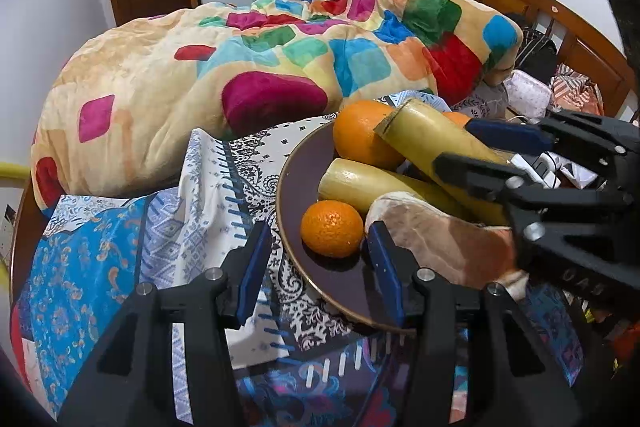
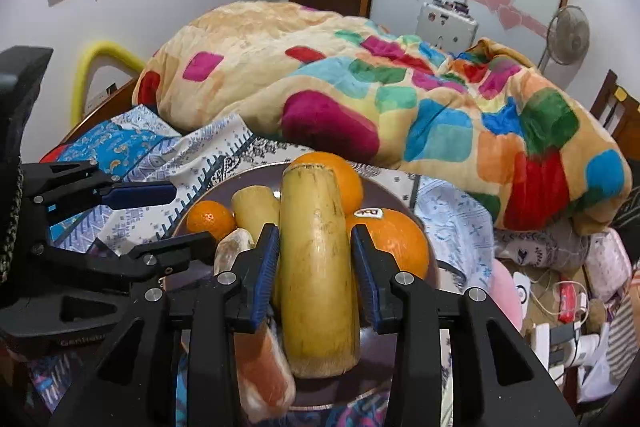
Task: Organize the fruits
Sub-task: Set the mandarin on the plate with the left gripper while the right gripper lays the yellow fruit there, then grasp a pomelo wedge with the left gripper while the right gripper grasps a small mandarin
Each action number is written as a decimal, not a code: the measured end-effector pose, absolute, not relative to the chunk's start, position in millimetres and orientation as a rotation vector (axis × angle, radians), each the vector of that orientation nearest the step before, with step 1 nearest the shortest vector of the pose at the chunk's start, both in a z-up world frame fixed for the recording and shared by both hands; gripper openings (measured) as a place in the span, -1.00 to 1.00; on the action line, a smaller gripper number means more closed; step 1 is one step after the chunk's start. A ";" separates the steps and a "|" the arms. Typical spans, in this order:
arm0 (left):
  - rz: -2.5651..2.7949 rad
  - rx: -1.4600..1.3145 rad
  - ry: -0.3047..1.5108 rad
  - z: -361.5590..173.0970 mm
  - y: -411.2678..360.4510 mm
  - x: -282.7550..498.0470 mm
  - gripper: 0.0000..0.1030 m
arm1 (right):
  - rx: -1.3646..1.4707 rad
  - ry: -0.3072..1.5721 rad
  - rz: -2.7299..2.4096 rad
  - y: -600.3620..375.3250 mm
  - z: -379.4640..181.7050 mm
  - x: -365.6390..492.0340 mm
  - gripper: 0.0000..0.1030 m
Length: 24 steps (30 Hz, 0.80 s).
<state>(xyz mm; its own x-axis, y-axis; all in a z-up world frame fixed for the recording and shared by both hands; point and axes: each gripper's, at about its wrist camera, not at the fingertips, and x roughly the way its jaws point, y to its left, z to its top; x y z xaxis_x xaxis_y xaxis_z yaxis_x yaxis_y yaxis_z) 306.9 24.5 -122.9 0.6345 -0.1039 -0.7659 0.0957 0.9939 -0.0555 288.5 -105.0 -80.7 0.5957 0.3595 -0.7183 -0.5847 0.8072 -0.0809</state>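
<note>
Where plate [image 1: 292,187] rim ends, left gripper [image 1: 316,269] agape astride.

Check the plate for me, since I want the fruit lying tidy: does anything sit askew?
Yes. One yellow stalk lies tilted across the pile on the dark plate, propped on the other stalk and large orange, with the right claw around it.

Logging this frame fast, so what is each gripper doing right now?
Left gripper: open, empty, jaws astride the plate rim.
Right gripper: jaws around the yellow stalk; left pad touches, right shows a gap, so grip cannot be told.
</note>
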 end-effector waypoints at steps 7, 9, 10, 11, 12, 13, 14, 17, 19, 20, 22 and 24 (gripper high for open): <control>-0.103 -0.002 0.828 -97.1 23.9 273.5 -0.02 | -0.261 0.703 0.549 -124.7 -52.1 261.3 -0.23; -0.102 0.002 0.816 -89.3 22.5 263.0 -0.02 | -0.254 0.687 0.541 -129.6 -45.8 250.5 -0.23; -0.102 0.004 0.808 -84.5 21.5 255.3 -0.02 | -0.246 0.683 0.542 -132.1 -43.2 245.1 -0.22; -0.102 0.004 0.803 -81.7 21.0 250.8 0.01 | -0.239 0.680 0.543 -134.6 -41.3 240.3 -0.22; -0.101 0.006 0.792 -76.7 19.8 242.0 0.06 | -0.234 0.675 0.542 -137.3 -39.3 234.3 -0.21; -0.099 0.008 0.784 -73.5 19.0 235.9 0.09 | -0.235 0.669 0.536 -139.5 -38.0 227.7 -0.19; -0.097 0.009 0.778 -70.6 18.5 231.7 0.11 | -0.238 0.664 0.531 -140.8 -37.5 223.8 -0.19; -0.100 0.010 0.769 -64.8 15.0 213.8 0.11 | -0.233 0.662 0.536 -147.4 -38.0 206.4 -0.17; -0.103 0.007 0.768 -63.8 12.3 201.8 0.11 | -0.230 0.662 0.535 -151.7 -39.3 197.0 -0.16; -0.104 0.005 0.768 -63.7 11.0 198.1 0.11 | -0.227 0.662 0.532 -154.6 -40.8 191.8 -0.16; -0.109 -0.001 0.778 -65.7 6.9 189.8 0.12 | -0.214 0.668 0.535 -160.8 -43.6 184.3 -0.16; -0.114 -0.006 0.793 -70.3 1.0 183.3 0.12 | -0.202 0.675 0.532 -166.5 -47.8 177.6 -0.16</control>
<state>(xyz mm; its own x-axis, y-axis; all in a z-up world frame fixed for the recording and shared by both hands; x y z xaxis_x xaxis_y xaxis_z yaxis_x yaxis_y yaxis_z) 183.3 1.0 -70.3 0.6960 -0.1043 -0.7104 0.0999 0.9938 -0.0480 177.6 -166.5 -47.8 0.6540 0.4012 -0.6413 -0.5292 0.8485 -0.0088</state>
